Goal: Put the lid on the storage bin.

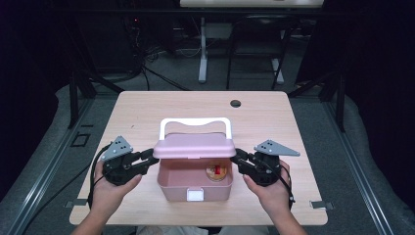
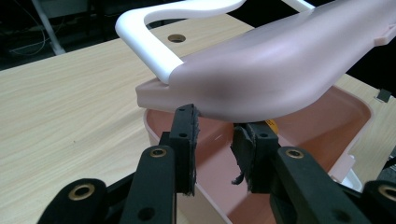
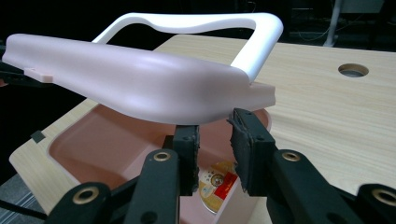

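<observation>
My left hand-held gripper (image 1: 149, 157) and right hand-held gripper (image 1: 236, 157), jaws part open, prop pink lid (image 1: 194, 146) ends from beneath, gripping nothing; box (image 1: 172, 191) uncovered, tin (image 1: 217, 172) reachable.

Pink box (image 1: 195, 182), pink lid (image 1: 195, 146), white handle (image 1: 195, 123), pale woodgrain table (image 1: 147, 112).

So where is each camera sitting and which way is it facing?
High view: above the person's side of the table, looking forward and down; both hands and grippers show.
Left gripper view: rides the left gripper, looking along its jaws under the pink lid.
Right gripper view: rides the right gripper, facing the lid's opposite end.
Shared: lid, white handle, pink box.
</observation>
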Demonstrator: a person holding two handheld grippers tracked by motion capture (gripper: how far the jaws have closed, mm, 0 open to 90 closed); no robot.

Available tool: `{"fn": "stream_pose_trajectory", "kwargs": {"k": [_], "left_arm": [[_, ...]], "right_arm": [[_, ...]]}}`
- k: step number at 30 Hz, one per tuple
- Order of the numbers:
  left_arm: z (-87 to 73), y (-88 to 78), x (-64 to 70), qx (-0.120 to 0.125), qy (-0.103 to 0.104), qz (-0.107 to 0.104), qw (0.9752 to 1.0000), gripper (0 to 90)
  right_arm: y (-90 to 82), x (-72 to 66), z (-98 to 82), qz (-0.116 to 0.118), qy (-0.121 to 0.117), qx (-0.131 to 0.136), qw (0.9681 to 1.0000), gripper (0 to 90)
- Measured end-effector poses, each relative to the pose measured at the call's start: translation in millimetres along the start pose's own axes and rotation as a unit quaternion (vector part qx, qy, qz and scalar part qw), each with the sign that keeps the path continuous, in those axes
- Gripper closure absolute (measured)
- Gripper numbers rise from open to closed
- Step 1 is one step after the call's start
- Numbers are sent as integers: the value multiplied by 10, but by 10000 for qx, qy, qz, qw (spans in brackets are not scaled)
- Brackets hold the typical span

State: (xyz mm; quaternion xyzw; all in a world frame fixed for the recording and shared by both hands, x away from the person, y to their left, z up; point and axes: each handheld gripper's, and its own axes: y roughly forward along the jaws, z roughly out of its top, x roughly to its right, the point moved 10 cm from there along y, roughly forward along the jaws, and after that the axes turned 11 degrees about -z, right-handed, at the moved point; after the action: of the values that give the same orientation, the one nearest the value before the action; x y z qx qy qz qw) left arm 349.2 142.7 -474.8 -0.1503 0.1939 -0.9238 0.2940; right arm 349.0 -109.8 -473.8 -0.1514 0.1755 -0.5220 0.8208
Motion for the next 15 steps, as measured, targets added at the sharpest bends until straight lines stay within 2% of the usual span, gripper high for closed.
{"fn": "stream_pose_trajectory", "kwargs": {"k": [15], "left_arm": [[-139, 6, 42, -34, -114, -56, 9999, 653]], "right_arm": [[-48, -38, -165, 118, -102, -83, 9998, 714]]}}
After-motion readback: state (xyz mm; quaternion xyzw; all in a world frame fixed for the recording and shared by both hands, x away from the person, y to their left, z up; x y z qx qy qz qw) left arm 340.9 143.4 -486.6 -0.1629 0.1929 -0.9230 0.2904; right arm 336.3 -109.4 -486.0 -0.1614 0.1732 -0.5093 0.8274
